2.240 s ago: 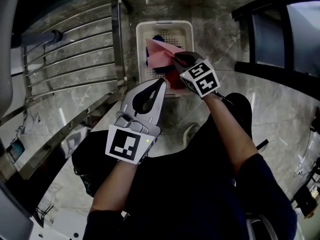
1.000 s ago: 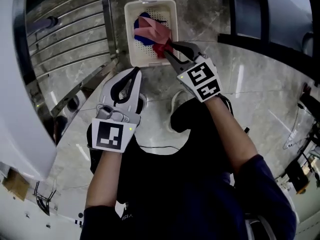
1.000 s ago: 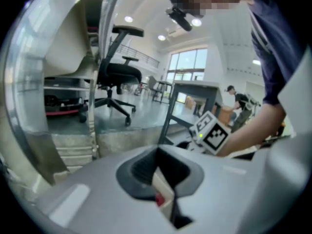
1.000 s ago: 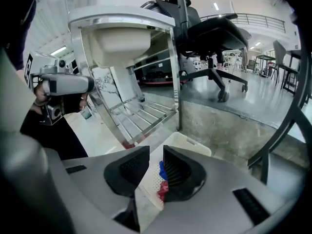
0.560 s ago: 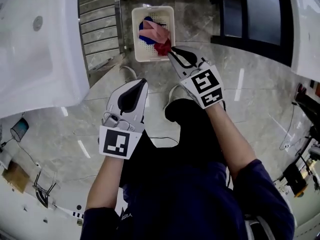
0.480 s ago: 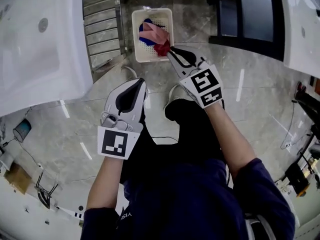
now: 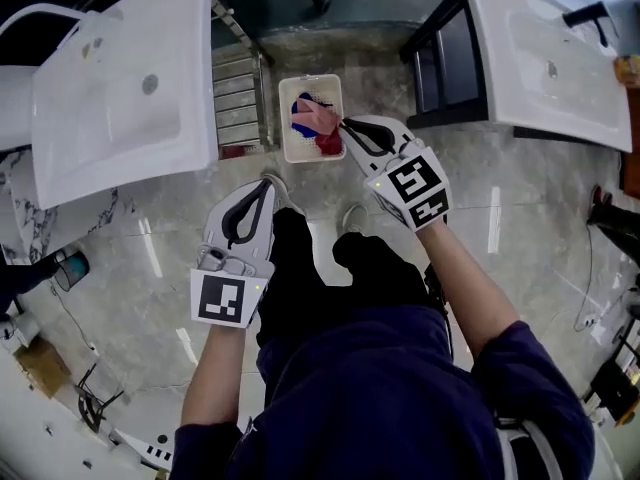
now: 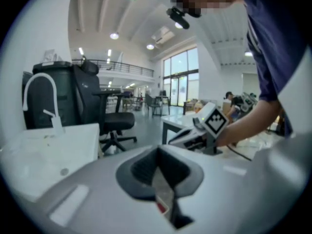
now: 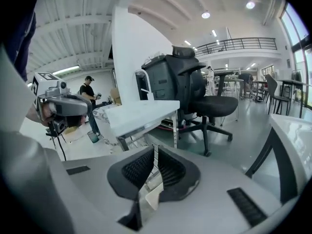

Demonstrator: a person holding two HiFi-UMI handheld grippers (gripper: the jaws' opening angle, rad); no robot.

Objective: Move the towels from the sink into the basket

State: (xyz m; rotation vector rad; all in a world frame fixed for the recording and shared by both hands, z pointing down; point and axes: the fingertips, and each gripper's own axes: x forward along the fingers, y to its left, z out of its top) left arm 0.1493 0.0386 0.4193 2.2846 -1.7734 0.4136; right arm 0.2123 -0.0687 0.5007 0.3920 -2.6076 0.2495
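A white basket (image 7: 312, 90) stands on the marble floor far below, holding a pink towel (image 7: 318, 115), a red towel (image 7: 329, 144) and a blue towel (image 7: 299, 128). My right gripper (image 7: 347, 123) hangs high above the basket's right edge; its jaws have just been closing, with nothing between them, and they stand shut (image 9: 155, 150). My left gripper (image 7: 268, 184) is lower left of the basket, also raised, shut and empty (image 8: 157, 152). A white sink (image 7: 120, 98) lies to the left, and no towel shows in it.
A second white sink (image 7: 545, 58) on a dark frame (image 7: 440, 68) is at the right. A metal rack (image 7: 238, 93) stands between the left sink and the basket. Office chairs (image 9: 195, 94) and a standing person (image 9: 88, 96) are farther off.
Both grippers have risen well above the floor and the basket now looks small. The right gripper's jaws have closed empty. The towels have stayed in the basket.
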